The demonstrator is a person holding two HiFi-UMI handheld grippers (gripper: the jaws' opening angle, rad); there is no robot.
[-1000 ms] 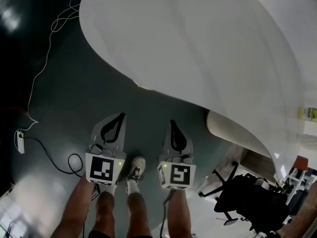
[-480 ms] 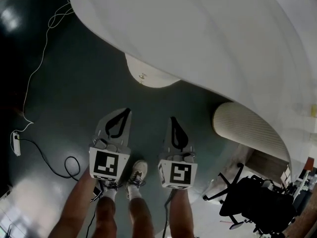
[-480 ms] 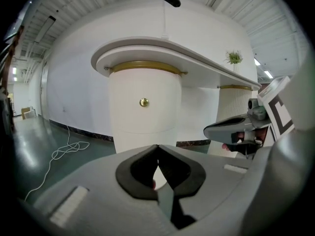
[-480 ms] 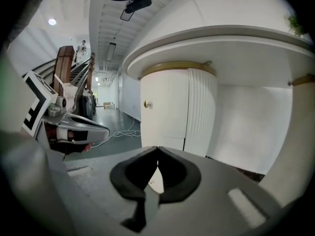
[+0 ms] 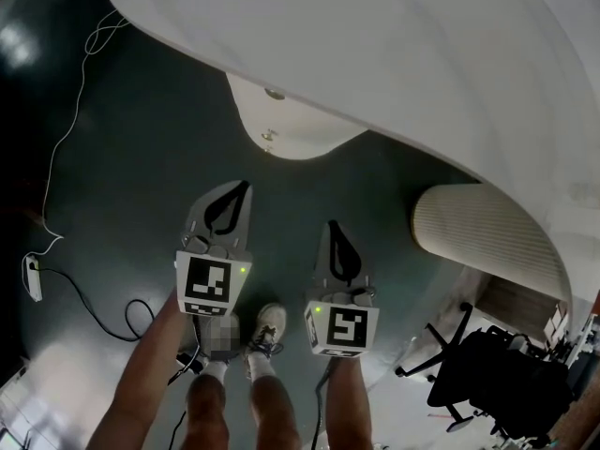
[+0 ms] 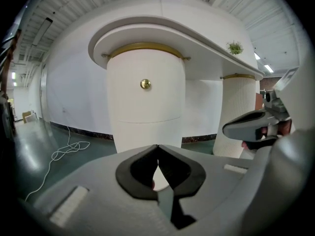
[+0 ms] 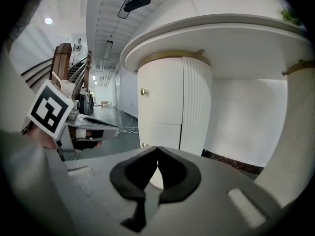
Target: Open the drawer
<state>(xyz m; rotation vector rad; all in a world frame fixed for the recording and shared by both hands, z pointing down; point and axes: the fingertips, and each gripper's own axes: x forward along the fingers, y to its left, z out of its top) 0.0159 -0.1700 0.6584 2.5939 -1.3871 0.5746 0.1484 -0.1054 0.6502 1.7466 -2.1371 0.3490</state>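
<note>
Both grippers hang low in front of the person's legs, and neither holds anything.

From the head view, the left gripper (image 5: pixel 242 191) and the right gripper (image 5: pixel 331 227) point side by side across the dark floor (image 5: pixel 122 204) toward a rounded white pedestal (image 5: pixel 295 134) tucked under the curved tabletop (image 5: pixel 375 45). Two small brass knobs show on its face, one close under the tabletop edge (image 5: pixel 275 93) and one lower (image 5: pixel 268 136). The left tip lies nearer the pedestal than the right, yet both are well apart from it.

In the left gripper view, the jaws are pressed together at their tips with nothing between them (image 6: pixel 157 146). The drawer (image 6: pixel 145 100) sits straight ahead and higher up, shut, its curved front running from the gold band down to a thin seam. Its knob (image 6: pixel 145 84) stands almost directly above the line of the closed jaws. The right gripper (image 6: pixel 251 129) shows off to the side.

In the right gripper view, these jaws also meet at the tips, empty (image 7: pixel 157 149). The same drawer front (image 7: pixel 160 95) is ahead and above, but its knob (image 7: pixel 143 91) lies left of the jaw line, with the lower knob (image 7: pixel 143 144) beneath it and the left gripper (image 7: pixel 93 127) beyond.

To my eye the left one is better lined up: it would need to rise, go forward and part its jaws around that stud.
</note>
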